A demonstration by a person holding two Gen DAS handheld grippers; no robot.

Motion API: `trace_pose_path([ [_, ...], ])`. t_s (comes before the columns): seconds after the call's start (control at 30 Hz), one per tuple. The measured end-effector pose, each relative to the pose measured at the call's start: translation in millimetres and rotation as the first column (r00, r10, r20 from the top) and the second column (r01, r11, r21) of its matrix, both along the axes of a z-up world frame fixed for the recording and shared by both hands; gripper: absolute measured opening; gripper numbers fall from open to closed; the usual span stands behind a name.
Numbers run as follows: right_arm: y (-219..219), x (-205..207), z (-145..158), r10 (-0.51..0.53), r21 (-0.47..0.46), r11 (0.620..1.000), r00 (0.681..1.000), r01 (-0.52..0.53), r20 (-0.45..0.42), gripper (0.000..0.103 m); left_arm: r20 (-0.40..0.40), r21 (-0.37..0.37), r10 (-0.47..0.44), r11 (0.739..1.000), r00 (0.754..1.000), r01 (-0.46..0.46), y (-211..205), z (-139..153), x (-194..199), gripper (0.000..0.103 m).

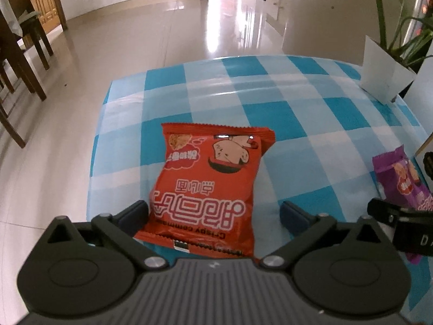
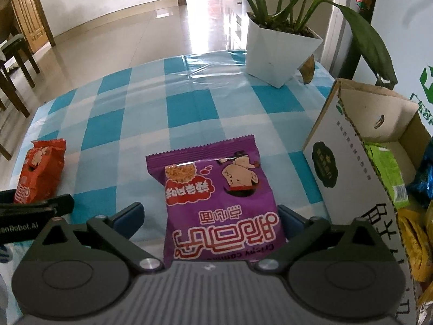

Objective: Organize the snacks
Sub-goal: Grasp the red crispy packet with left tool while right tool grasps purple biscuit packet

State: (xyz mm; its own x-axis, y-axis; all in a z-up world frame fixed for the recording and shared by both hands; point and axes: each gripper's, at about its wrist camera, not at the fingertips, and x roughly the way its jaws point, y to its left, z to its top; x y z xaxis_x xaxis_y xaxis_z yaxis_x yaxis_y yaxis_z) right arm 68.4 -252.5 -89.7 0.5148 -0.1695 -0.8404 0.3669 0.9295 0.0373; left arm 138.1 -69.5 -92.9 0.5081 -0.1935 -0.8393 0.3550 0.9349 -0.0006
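On the table: a blue-and-white checked cloth (image 1: 270, 108) covers the top, with two snack packets lying flat on it.
Left tool (image 1: 213, 216): fingers spread apart, one on each side of the red packet (image 1: 208, 184); the left pad (image 1: 134, 215) touches the packet's edge, the right pad stands clear of it.
Right tool (image 2: 209, 218): fingers spread apart around the purple packet (image 2: 216, 200), which lies flat between them, print upside down to the camera.
Cardboard box (image 2: 349, 162): open, just right of the purple packet, holding a green packet (image 2: 387, 173) and other wrapped snacks.
Potted plant (image 2: 278, 51): white pot at the far right of the table, behind the box.
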Motion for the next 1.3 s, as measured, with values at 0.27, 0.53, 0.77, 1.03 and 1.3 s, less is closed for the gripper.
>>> trace_pose_path([
  [0.27,1,-1,0,0.006,-0.008,1.000,1.000,-0.006,-0.002,0.103,-0.036,-0.029,0.012,1.000,0.999,-0.013,4,-1,6,0.103],
  [0.53,-2,-3,7,0.015,-0.026,1.000,1.000,-0.015,0.018,0.075,-0.003,-0.041,-0.019,0.999,1.000,0.019,-2,9,0,0.070],
  [0.77,-1,-5,14,0.027,0.011,1.000,0.999,-0.027,0.047,0.074,0.021,-0.040,-0.045,0.998,0.999,0.046,-6,17,-11,0.066],
  [1.03,10,-13,38,0.064,0.030,0.997,0.993,-0.067,0.102,0.074,0.048,-0.071,-0.001,0.997,0.999,0.004,4,39,-28,0.066],
  [1.3,21,-37,70,0.114,0.013,0.993,0.980,-0.117,0.161,0.074,0.085,-0.150,0.080,0.986,0.993,-0.067,22,68,-61,0.066],
])
